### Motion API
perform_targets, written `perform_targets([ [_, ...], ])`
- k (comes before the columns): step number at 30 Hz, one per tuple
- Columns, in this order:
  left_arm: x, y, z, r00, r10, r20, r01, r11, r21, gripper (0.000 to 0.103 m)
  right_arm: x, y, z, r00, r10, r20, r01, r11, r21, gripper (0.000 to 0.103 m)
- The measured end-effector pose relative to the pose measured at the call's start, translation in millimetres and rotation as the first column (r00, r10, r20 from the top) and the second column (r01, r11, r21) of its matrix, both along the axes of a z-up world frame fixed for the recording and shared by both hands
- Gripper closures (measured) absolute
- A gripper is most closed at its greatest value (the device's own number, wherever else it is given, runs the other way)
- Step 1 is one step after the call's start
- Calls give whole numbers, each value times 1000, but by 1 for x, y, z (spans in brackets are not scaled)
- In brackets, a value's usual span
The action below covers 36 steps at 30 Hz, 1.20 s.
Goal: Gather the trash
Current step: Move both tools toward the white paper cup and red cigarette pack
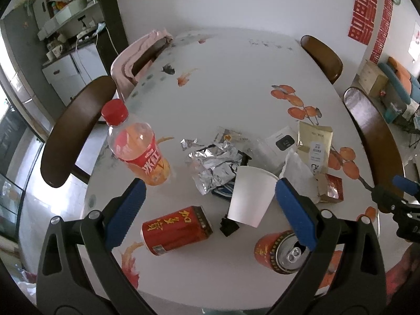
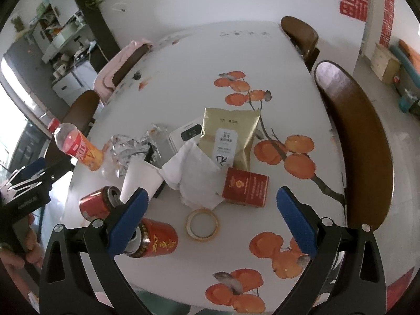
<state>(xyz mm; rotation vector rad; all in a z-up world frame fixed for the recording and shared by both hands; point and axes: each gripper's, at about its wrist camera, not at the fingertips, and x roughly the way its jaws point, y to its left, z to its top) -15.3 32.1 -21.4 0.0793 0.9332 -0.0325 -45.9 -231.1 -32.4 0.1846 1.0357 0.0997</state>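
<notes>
White floral-printed bench (image 1: pixel 236 60): two red drink cans (image 1: pixel 177 229), white paper cup (image 1: pixel 250 197), crumpled silver foil wrapper (image 1: pixel 214 166); left hand-held gripper (image 1: pixel 210 210) and right hand-held gripper (image 2: pixel 212 218) both released, empty.

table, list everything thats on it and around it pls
table: 1, white with orange fruit print, centre
drink cans: 2, red, lying near edge, one opened
iced tea bottle: 1, orange, red cap, upright, left
paper cup: 1, white, tipped, middle
foil wrappers: crumpled pile, silver, behind the cup
tissue: 1, white, crumpled, middle
gold pouch: 1, behind tissue
red box: 1, right of tissue
tape roll: 1, tan, flat, near edge
chairs: 4, brown, around the table
left gripper: blue pads, open
right gripper: blue pads, open
</notes>
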Motion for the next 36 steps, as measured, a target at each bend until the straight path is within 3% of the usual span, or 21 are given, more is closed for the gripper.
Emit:
perform_targets([
  [36,12,-19,-16,998,-55,-40,57,997,56,7,8,-15,-16,999,-13,-34,14,1000,22,6],
])
